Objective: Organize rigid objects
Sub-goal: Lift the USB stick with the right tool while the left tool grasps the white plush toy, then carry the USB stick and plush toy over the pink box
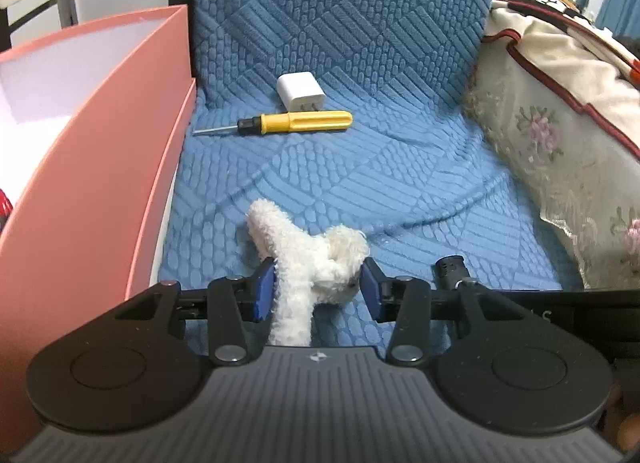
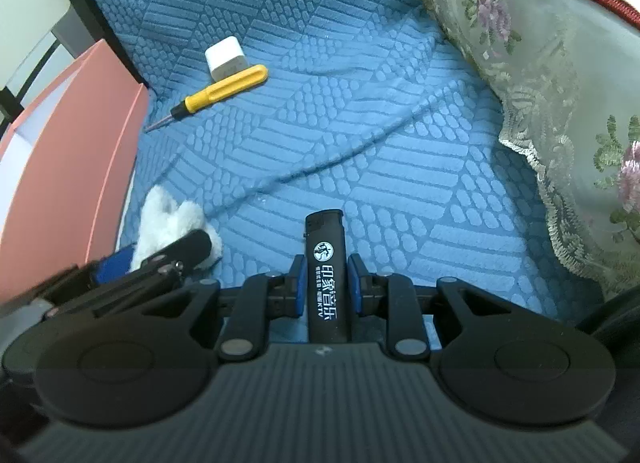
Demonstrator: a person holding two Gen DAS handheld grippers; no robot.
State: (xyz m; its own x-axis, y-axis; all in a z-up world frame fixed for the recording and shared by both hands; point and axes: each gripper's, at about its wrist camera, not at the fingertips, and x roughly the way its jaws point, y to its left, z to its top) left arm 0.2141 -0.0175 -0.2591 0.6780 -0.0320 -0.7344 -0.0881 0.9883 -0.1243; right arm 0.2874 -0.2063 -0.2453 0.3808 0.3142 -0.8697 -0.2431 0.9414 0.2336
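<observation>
both grippers loaded, pink box waiting at the left

the step in hand looks like carrying: the left gripper [image 1: 318,289] has its blue pads pressed on either side of a white plush toy [image 1: 316,263], low in the centre of its view, and the right gripper [image 2: 323,283] is clenched on a black lighter [image 2: 325,275] with white printed characters, standing lengthwise between the fingers at lower centre

the next move, as i judge it, calls for swinging each item over the wall of the pink box [image 1: 92,151] at the left edge and letting go inside

still lying on the blue textured sofa cover [image 1: 400,183], in the upper middle of the frame, are a yellow-handled screwdriver [image 1: 296,121] and, touching it just behind, a white charger plug [image 1: 300,93]; a floral cushion [image 2: 560,103] fills the right
</observation>
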